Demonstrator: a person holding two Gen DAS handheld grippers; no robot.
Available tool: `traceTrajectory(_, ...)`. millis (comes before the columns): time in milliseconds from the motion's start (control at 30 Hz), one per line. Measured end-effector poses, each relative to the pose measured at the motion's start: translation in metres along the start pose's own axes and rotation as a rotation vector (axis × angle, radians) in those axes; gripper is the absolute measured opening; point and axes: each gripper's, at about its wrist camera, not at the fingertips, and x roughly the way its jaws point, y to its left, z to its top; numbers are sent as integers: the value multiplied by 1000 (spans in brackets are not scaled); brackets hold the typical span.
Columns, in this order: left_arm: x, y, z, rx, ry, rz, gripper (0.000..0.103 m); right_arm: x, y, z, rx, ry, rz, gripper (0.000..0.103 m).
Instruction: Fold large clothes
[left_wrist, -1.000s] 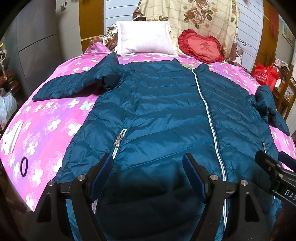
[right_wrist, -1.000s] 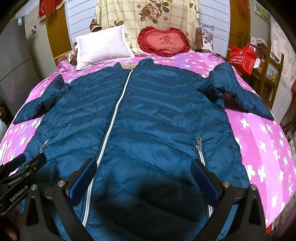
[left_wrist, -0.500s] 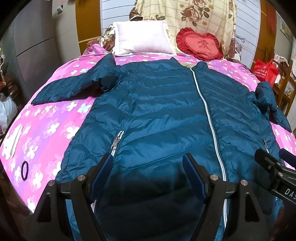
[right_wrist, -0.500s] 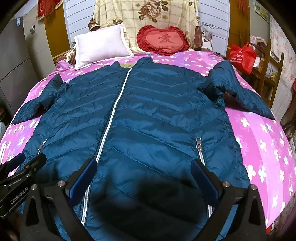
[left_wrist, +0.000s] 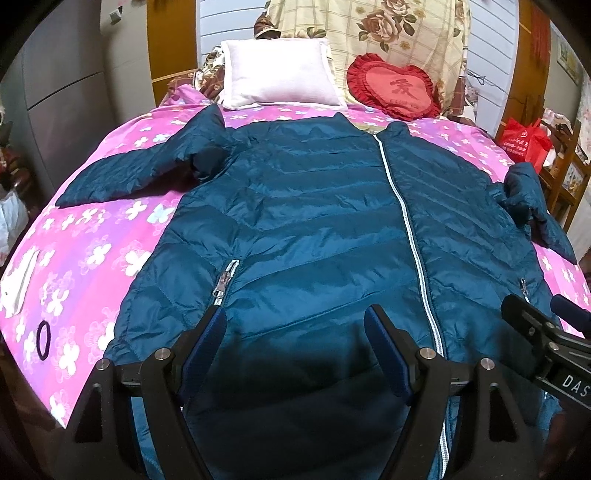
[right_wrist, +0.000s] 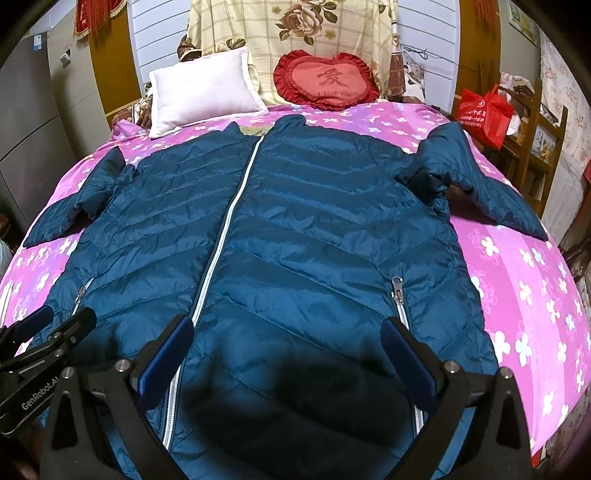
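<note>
Jacket (left_wrist: 317, 229) hasn't moved since 1 s ago: flat on the pink floral bed (left_wrist: 92, 254), zipped, collar at the far end by the white pillow (left_wrist: 277, 70) and red heart cushion (left_wrist: 397, 90), sleeves out to left and right. Views show slightly less of the far wall than before. Left claw (left_wrist: 295, 332) stays wide, holding nothing, over the near hem left of the zipper. Right claw (right_wrist: 288, 343) also wide and empty, over the near hem right of the zipper. Contact with fabric: can't tell.
</note>
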Motion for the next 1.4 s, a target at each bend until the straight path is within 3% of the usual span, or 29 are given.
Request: traceTrajectory(1400, 16, 19, 25, -16, -12, 48, 55, 18, 19, 23, -20, 14, 21, 103)
